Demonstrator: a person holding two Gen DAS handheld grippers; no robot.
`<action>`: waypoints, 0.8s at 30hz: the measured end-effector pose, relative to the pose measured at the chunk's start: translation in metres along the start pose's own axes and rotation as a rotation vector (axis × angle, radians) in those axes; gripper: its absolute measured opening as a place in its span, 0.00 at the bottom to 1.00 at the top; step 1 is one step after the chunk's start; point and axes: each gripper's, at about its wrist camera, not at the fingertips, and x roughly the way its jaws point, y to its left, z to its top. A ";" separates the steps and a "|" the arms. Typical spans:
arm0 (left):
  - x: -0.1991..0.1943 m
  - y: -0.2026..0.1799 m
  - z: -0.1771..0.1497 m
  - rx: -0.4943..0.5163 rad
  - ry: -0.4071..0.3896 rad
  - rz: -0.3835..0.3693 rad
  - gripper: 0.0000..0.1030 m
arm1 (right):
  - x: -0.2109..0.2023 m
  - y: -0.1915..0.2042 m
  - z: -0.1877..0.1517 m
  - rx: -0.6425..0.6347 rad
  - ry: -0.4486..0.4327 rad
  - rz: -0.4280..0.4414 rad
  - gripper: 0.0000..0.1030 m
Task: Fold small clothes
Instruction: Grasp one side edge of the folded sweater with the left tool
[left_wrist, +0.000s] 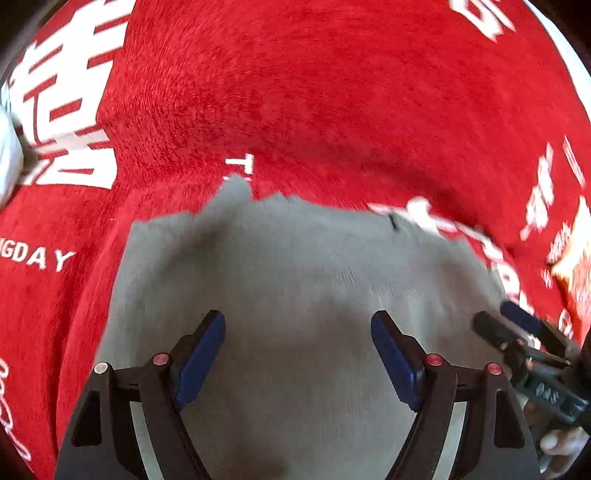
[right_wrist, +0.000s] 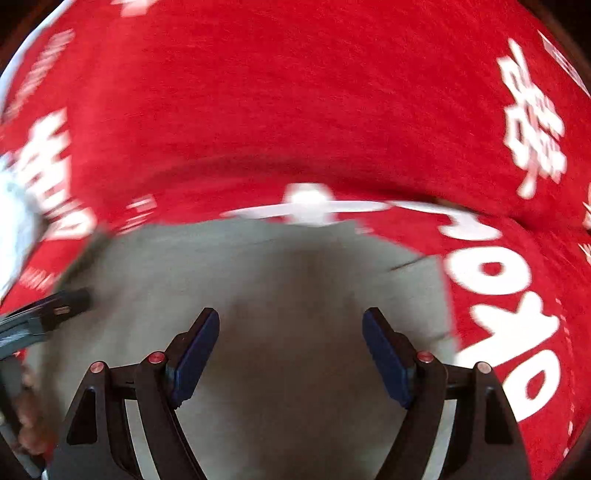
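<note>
A grey garment (left_wrist: 295, 266) lies flat on a red cloth (left_wrist: 332, 92) with white lettering. My left gripper (left_wrist: 298, 319) hovers over its near part, open, with nothing between the blue pads (left_wrist: 201, 362). The right gripper (left_wrist: 504, 319) comes in blurred at the right edge of the left wrist view, over the garment's right side. In the right wrist view the same grey garment (right_wrist: 258, 266) fills the lower middle, and my right gripper (right_wrist: 291, 314) stands open above it, holding nothing. A finger of the left gripper (right_wrist: 70, 301) shows at the left. Both views are smeared by motion.
The red cloth (right_wrist: 295, 92) covers the whole surface around the garment. A pale bundle of fabric (left_wrist: 7, 155) lies at the far left edge, also seen as a pale bundle (right_wrist: 14, 221) in the right wrist view. A person's hand (left_wrist: 561, 443) holds the right gripper.
</note>
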 end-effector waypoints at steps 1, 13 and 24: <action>-0.001 -0.003 -0.010 0.026 -0.007 0.029 0.80 | -0.002 0.010 -0.006 -0.041 -0.002 0.004 0.80; -0.048 0.017 -0.055 0.017 -0.054 0.033 0.80 | -0.037 -0.009 -0.048 0.047 -0.071 -0.047 0.80; -0.065 0.035 -0.124 0.077 -0.080 0.134 0.80 | -0.038 -0.010 -0.118 -0.045 -0.080 -0.084 0.81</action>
